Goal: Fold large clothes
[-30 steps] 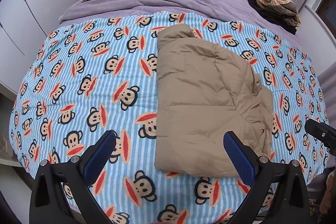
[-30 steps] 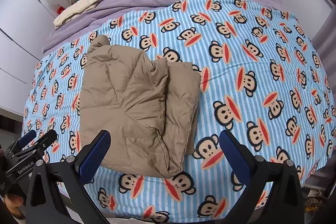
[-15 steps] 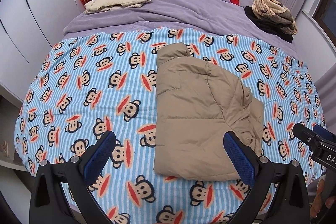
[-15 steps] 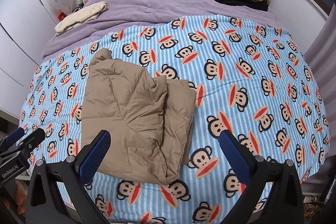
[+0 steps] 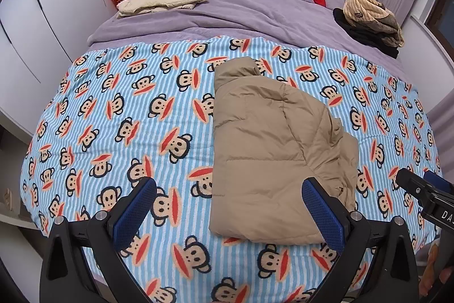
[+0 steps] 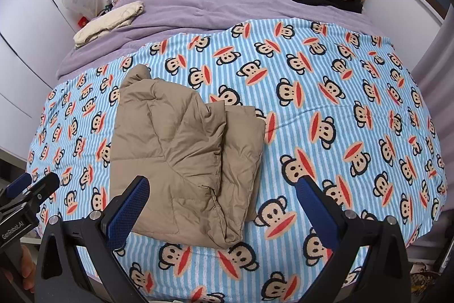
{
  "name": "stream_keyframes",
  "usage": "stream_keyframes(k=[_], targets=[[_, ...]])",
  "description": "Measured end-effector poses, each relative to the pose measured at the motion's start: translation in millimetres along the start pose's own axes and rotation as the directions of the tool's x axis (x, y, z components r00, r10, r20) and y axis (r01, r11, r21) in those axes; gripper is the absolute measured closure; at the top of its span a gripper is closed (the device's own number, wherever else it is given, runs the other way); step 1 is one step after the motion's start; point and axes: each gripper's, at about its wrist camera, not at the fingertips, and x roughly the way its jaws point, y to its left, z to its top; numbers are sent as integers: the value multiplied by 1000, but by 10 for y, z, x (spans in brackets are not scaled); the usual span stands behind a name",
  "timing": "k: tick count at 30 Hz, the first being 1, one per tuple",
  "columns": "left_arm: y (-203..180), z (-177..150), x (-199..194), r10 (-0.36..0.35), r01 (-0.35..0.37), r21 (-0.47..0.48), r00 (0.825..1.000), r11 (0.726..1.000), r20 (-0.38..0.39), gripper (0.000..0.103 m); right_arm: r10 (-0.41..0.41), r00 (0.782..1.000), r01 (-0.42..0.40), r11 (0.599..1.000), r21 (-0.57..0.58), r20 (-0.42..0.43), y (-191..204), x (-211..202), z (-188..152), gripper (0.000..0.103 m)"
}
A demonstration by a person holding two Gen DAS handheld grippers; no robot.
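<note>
Folded tan puffer jacket [image 5: 272, 149] on monkey-print blanket [image 5: 119, 115].
Left gripper [image 5: 227, 215] and right gripper [image 6: 224, 213] both wide open, empty, above near bed edge.

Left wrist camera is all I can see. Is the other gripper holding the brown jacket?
Observer: No. The right wrist view shows the right gripper open and empty. The jacket lies loose on the monkey blanket.
Operator: Is the jacket tidy on its right side?
Observer: Not quite. A lower layer sticks out from under the top fold there.
Operator: Can you see my gripper from there?
Observer: Yes. The left gripper shows at the picture's left edge, off the jacket, with a hand below it.
</note>
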Motion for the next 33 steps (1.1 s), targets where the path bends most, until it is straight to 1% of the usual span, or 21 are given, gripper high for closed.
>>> stream_keyframes(k=[33], targets=[[18, -50, 13, 14, -14, -1, 1000, 1000, -7, 1, -1, 1000, 1, 1000, 3, -2, 19, -8, -6, 0]])
